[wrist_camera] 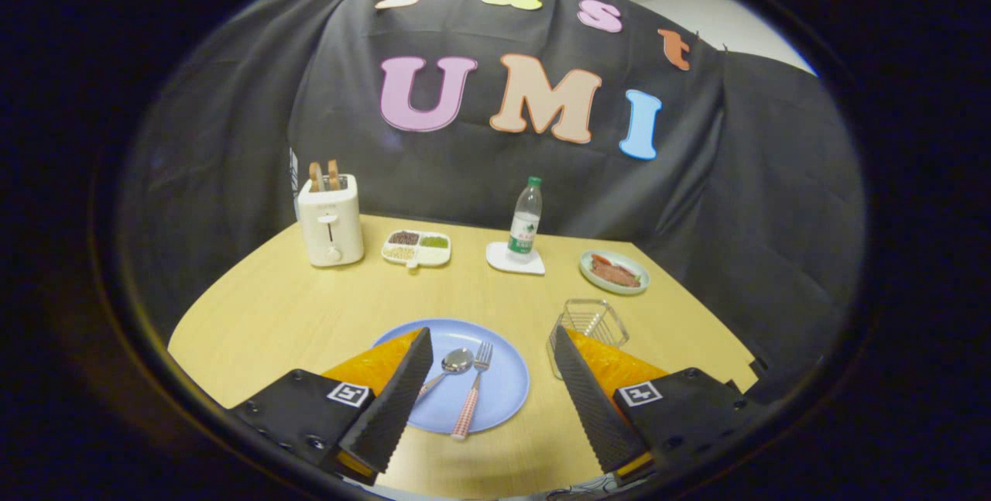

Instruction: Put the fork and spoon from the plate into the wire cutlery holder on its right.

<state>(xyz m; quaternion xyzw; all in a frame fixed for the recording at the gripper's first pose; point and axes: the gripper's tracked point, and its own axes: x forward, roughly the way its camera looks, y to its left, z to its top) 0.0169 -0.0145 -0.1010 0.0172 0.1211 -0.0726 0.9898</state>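
A blue plate [503,392] lies on the wooden table, between and just ahead of my fingers. On it rest a spoon [451,365] and, to its right, a fork [472,392] with a checked handle, side by side. The wire cutlery holder [592,323] stands on the plate's right, partly hidden behind my right finger. My gripper [492,346] hovers above the near side of the plate, open wide, with nothing between its fingers.
Along the back of the table stand a white toaster [331,226] with bread slices, a divided snack tray [416,248], a water bottle [525,221] on a white coaster and a small plate of food [615,272]. The table's right edge runs close behind the holder.
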